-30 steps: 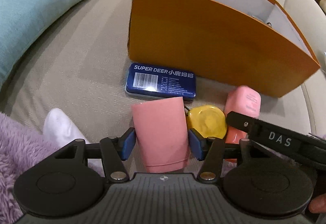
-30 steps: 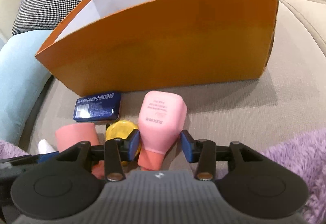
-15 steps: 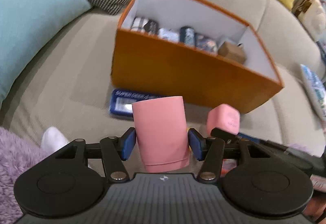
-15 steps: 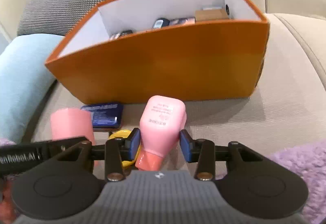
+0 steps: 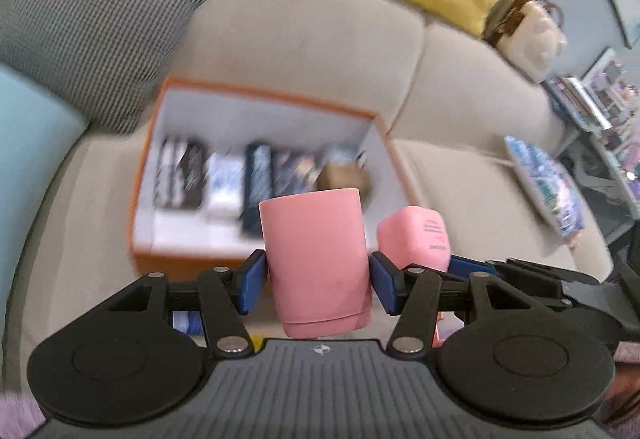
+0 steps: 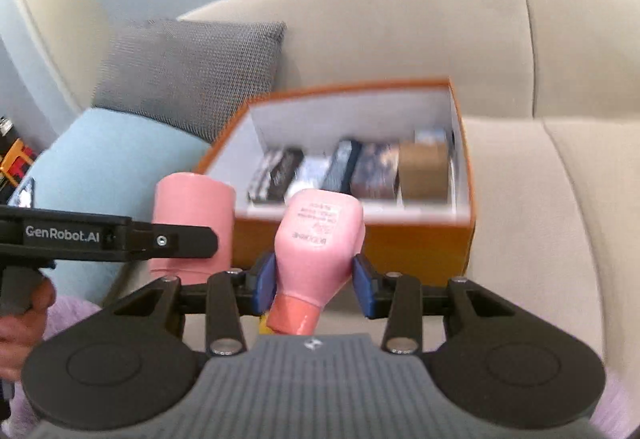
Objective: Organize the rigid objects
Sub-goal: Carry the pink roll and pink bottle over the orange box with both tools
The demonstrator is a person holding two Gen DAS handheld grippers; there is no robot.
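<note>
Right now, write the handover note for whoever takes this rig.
Left gripper: shut on the pink cup, held in the air.
Right gripper: shut on the pink bottle, cap toward the camera, also in the air.
Orange box sits on the sofa ahead, open; a row of small boxes lies inside along the far wall.
Done: both items gripped and off the sofa.
Left: carry both over the box, probably set them in the free near strip, release.
</note>
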